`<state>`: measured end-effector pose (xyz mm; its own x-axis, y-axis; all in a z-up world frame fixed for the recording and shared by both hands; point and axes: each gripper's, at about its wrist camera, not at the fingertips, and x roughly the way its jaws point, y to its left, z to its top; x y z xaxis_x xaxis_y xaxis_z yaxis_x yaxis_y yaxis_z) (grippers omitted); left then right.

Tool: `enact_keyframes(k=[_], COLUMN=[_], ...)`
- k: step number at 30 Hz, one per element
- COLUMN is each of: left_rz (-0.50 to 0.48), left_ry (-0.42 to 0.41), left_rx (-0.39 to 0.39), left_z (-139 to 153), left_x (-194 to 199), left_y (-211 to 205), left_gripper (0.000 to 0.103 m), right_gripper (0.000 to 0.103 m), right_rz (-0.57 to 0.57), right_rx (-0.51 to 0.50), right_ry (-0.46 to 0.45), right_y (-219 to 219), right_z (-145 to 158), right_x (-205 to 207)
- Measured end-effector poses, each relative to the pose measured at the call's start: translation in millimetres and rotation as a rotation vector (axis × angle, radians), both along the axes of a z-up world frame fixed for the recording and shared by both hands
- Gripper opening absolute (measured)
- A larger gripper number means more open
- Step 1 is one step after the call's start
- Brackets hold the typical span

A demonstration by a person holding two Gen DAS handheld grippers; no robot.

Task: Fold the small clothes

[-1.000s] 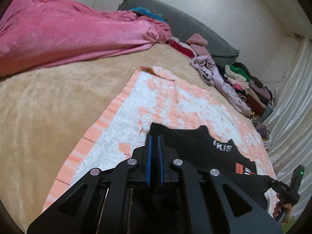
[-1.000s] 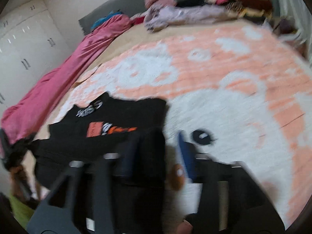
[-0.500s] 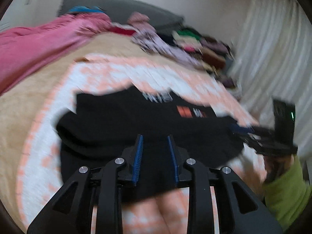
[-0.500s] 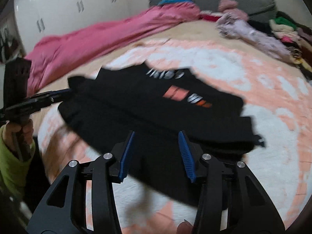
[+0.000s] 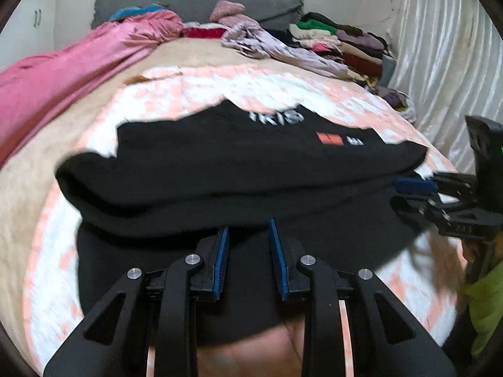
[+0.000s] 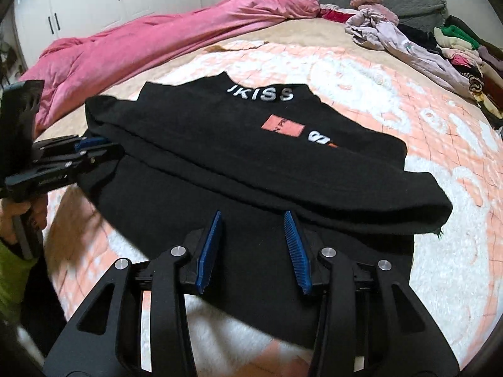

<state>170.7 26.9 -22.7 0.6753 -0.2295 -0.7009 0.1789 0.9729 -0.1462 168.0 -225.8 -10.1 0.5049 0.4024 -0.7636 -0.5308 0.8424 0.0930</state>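
Left wrist view: the left gripper (image 5: 248,235) tilts down over the near edge of the black sweatshirt (image 5: 251,163), its blue pads parted with nothing pinched between them; the sweatshirt lies folded across the peach-and-white blanket (image 5: 195,91).

Right wrist view: the right gripper (image 6: 253,223) tilts down likewise, jaws closing, empty, above the sweatshirt's lower layer; a hand (image 6: 19,216) in a green sleeve (image 6: 12,279) holds the other gripper's handle at left.

bed (image 5: 47,157) | white wardrobe (image 6: 94,0) | curtain (image 5: 446,47) | grey headboard (image 5: 188,0)
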Motion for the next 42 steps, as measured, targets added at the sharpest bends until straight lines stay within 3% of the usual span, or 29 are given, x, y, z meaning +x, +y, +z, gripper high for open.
enact_keyframes(k=[12, 19, 27, 32, 40, 41, 42], left_rz=[0.048, 0.095, 0.223, 0.299, 0.26, 0.259, 0.258], left_ry=[0.0, -0.043, -0.112, -0.07, 0.013, 0.014, 0.015], left_rx=[-0.056, -0.13, -0.192, -0.203, -0.205, -0.196, -0.186], left_z=[13.5, 22.4, 39.7, 34.1, 10.1, 8.0, 6.9], left_x=[66.7, 96.9, 90.7, 91.2, 102.8, 103.5, 103.7], left_y=[13.8, 33.0, 81.4, 112.9, 109.6, 108.1, 106.4], left_gripper=[0.033, 0.044, 0.048, 0.048, 0.05, 0.05, 0.05], right_gripper=[0.034, 0.034, 0.044, 0.044, 0.044, 0.044, 0.035], right_rz=[-0.071, -0.245, -0.395, -0.407, -0.385, -0.381, -0.379], right_rx=[0.034, 0.058, 0.096, 0.105, 0.065, 0.061, 0.059], right_ry=[-0.054, -0.084, -0.086, -0.078, -0.045, -0.043, -0.044], right_y=[-4.5, -47.1, -88.0, -91.8, -78.7, -77.5, -76.1], right_z=[7.1, 11.7, 12.7, 12.3, -2.3, -3.4, -4.3], right_x=[44.1, 77.1, 93.8, 100.4, 118.9, 121.0, 121.6])
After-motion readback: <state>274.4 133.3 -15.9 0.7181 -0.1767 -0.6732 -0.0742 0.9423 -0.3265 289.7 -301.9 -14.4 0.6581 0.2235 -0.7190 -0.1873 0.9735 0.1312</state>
